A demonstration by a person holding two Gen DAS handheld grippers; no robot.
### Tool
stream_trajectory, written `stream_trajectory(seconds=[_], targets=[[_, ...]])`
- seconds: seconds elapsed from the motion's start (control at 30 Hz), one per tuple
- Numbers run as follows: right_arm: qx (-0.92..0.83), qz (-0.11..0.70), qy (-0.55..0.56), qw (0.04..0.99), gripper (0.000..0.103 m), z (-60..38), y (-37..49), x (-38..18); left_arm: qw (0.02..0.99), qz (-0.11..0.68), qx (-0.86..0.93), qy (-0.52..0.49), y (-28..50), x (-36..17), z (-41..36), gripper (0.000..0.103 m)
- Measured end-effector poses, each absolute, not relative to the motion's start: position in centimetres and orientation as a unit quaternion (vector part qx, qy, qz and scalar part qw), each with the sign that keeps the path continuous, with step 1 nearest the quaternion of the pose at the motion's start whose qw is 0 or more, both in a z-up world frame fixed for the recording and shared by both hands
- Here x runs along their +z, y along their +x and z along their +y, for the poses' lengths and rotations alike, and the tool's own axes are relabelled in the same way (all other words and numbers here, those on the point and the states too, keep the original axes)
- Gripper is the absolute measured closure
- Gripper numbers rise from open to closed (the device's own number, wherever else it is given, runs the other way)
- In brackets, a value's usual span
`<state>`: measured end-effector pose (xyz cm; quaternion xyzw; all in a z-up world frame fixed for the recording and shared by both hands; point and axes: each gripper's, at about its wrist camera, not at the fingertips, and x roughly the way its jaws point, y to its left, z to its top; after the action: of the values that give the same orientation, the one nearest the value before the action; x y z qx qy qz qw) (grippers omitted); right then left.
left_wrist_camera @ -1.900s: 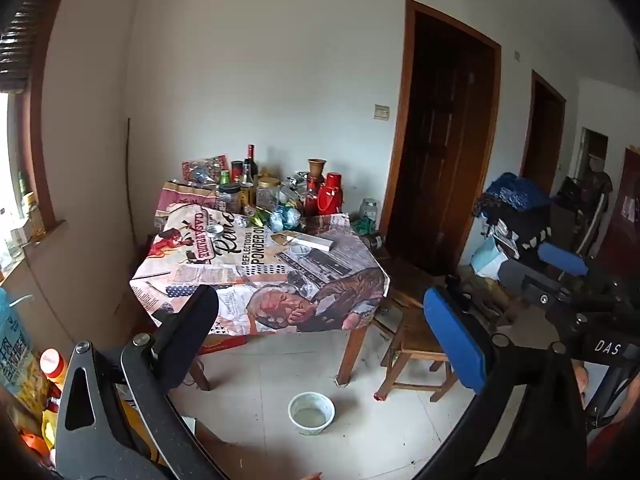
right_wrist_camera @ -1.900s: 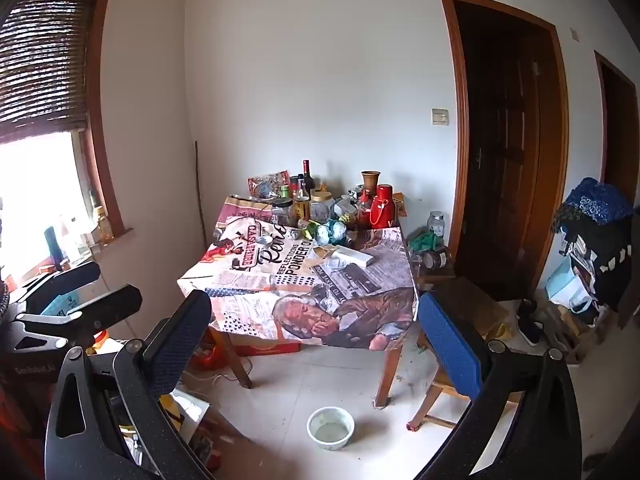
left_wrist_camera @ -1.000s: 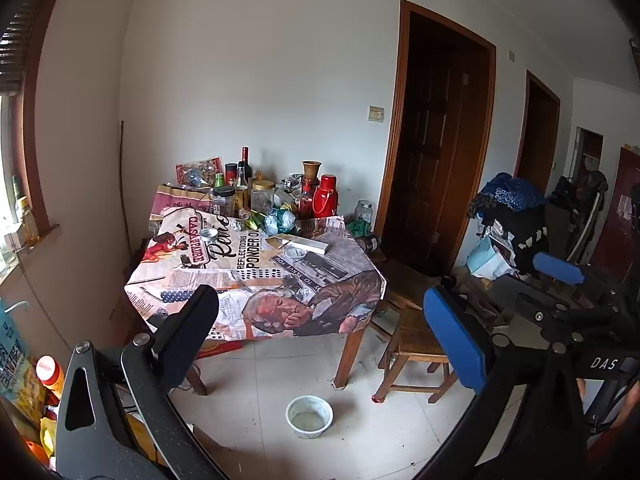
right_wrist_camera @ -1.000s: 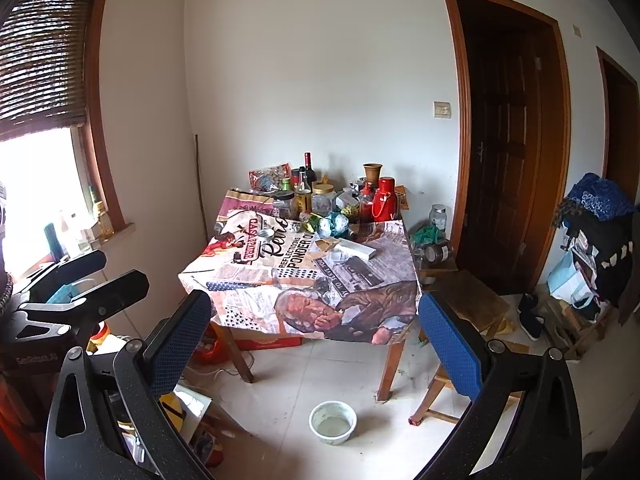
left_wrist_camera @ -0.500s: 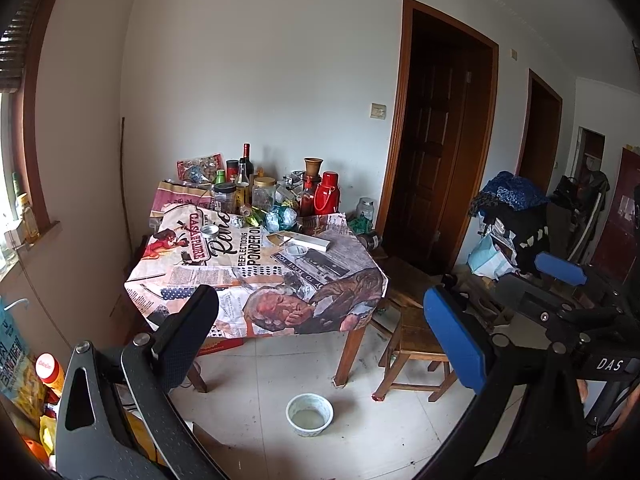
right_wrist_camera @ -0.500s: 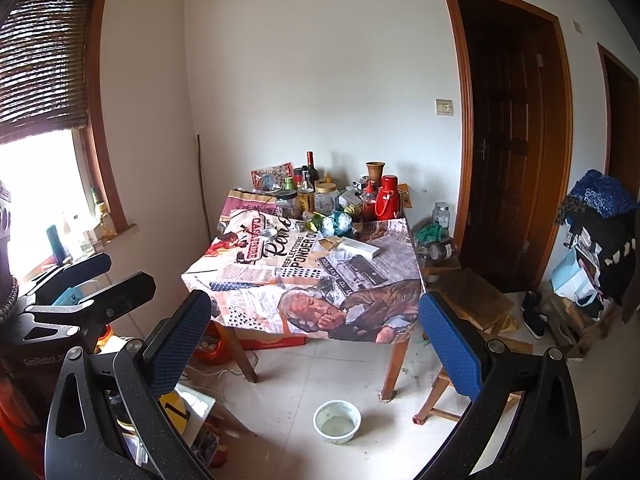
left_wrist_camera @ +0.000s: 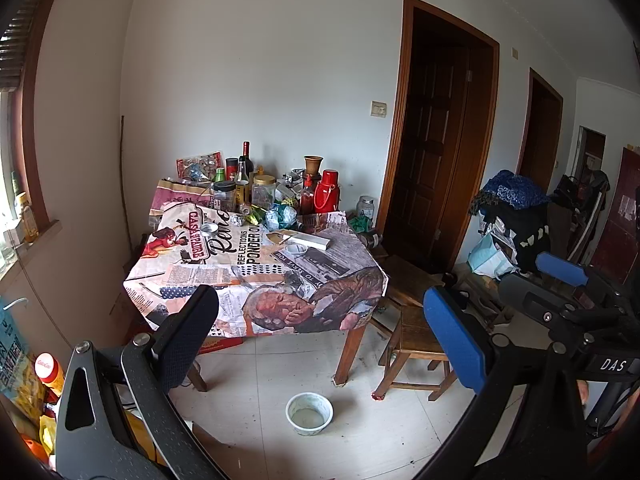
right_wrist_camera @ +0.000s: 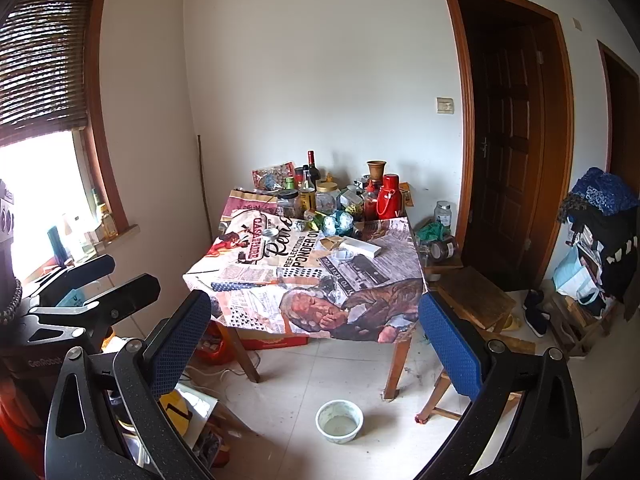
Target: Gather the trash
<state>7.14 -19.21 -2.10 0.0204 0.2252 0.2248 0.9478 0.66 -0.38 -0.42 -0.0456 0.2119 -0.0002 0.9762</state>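
Observation:
A table [left_wrist_camera: 256, 280] with a newspaper-print cloth stands against the far wall; it also shows in the right wrist view [right_wrist_camera: 312, 280]. On it lie crumpled blue-green wrappers [left_wrist_camera: 282, 216] [right_wrist_camera: 338, 222], a flat white box [left_wrist_camera: 308, 240] [right_wrist_camera: 360, 246], a small brown carton [right_wrist_camera: 330, 243] and a clear lid [left_wrist_camera: 296, 249]. My left gripper [left_wrist_camera: 320, 340] is open and empty, well short of the table. My right gripper [right_wrist_camera: 316, 344] is open and empty too, also far from the table.
Bottles, jars and a red thermos [left_wrist_camera: 326, 196] crowd the table's back. A white bowl [left_wrist_camera: 309, 408] [right_wrist_camera: 339, 420] sits on the floor in front. A wooden stool [left_wrist_camera: 416, 336] stands right of the table. Doors [left_wrist_camera: 432, 152], bags and clutter lie to the right; a window [right_wrist_camera: 40, 160] is left.
Both grippers have drifted slightly and the view has shifted a little relative to the table. Both stay open and empty.

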Motion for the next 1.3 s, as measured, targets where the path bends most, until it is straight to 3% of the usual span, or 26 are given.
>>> stream_trajectory(seconds=[1.3], targets=[[0.24, 0.218, 0.013, 0.946, 0.0, -20.5, 10.0, -2.4, 0.976, 0.21, 0.022, -0.051, 4.5, -0.7, -2.4, 0.0]])
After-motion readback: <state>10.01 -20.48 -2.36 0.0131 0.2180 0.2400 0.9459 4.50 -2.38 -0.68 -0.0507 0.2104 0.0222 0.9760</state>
